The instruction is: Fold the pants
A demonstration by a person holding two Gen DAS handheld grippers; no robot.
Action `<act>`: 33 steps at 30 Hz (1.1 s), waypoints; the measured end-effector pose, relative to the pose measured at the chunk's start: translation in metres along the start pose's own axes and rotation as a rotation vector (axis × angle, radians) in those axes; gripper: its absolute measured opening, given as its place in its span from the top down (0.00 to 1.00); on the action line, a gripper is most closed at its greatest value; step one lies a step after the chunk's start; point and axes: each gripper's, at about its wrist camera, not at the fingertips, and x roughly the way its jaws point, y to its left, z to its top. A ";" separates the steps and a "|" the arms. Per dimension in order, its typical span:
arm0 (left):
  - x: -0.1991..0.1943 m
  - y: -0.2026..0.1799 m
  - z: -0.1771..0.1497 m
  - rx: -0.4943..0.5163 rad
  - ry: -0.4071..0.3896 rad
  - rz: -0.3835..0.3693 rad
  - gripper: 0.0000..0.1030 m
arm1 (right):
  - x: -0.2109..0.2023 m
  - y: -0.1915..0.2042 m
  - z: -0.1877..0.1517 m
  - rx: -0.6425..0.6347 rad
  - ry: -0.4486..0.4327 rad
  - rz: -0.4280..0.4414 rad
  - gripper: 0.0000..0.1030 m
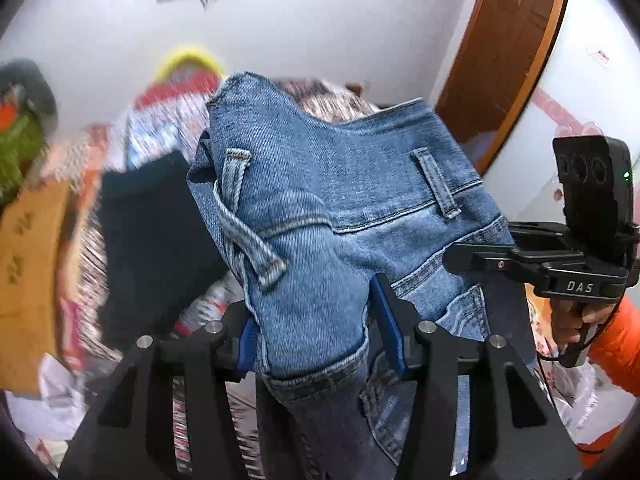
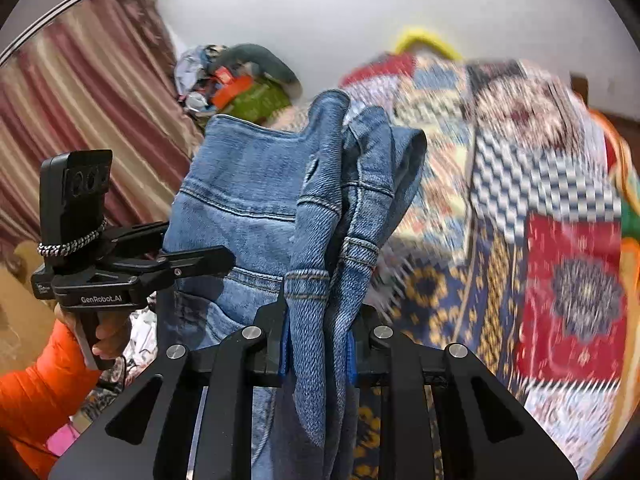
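A pair of blue denim jeans [image 1: 328, 200] hangs lifted in the air, waistband and belt loops upward. In the left wrist view my left gripper [image 1: 318, 332] is shut on a bunched part of the waist, its blue pads [image 1: 386, 320] pressed against the denim on both sides. In the right wrist view my right gripper [image 2: 318, 336] is shut on a folded edge of the same jeans [image 2: 248, 200]. Each gripper shows in the other's view, held at the waistband: the right gripper [image 1: 456, 258] and the left gripper [image 2: 224, 258]. A hand in an orange sleeve [image 2: 36, 396] holds the handle.
A bed with a colourful patterned blanket [image 2: 520, 208] lies below and beyond the jeans. A dark cloth [image 1: 152, 248] and a cardboard box [image 1: 28, 280] sit at the left. A brown door [image 1: 504, 52], a striped curtain [image 2: 80, 100] and a white wall surround the bed.
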 end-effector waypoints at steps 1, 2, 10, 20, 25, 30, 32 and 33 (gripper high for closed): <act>-0.007 0.004 0.004 0.000 -0.021 0.014 0.51 | -0.001 0.007 0.007 -0.036 -0.045 0.007 0.82; -0.014 0.009 0.008 -0.004 -0.043 0.026 0.51 | -0.002 0.014 0.015 -0.053 -0.062 0.007 0.82; -0.041 0.064 0.042 -0.065 -0.154 0.139 0.52 | 0.023 0.053 0.083 -0.156 -0.131 0.006 0.82; -0.019 0.146 0.061 -0.146 -0.180 0.254 0.53 | 0.103 0.072 0.142 -0.201 -0.117 0.030 0.82; 0.020 0.186 0.069 -0.194 -0.152 0.274 0.53 | 0.151 0.065 0.161 -0.183 -0.076 0.015 0.82; 0.067 0.225 0.078 -0.245 -0.127 0.252 0.53 | 0.193 0.050 0.177 -0.143 -0.040 -0.012 0.82; 0.092 0.241 0.081 -0.270 -0.094 0.246 0.53 | 0.213 0.040 0.183 -0.135 -0.017 -0.036 0.82; 0.104 0.246 0.083 -0.281 -0.073 0.244 0.53 | 0.222 0.036 0.186 -0.133 -0.002 -0.046 0.82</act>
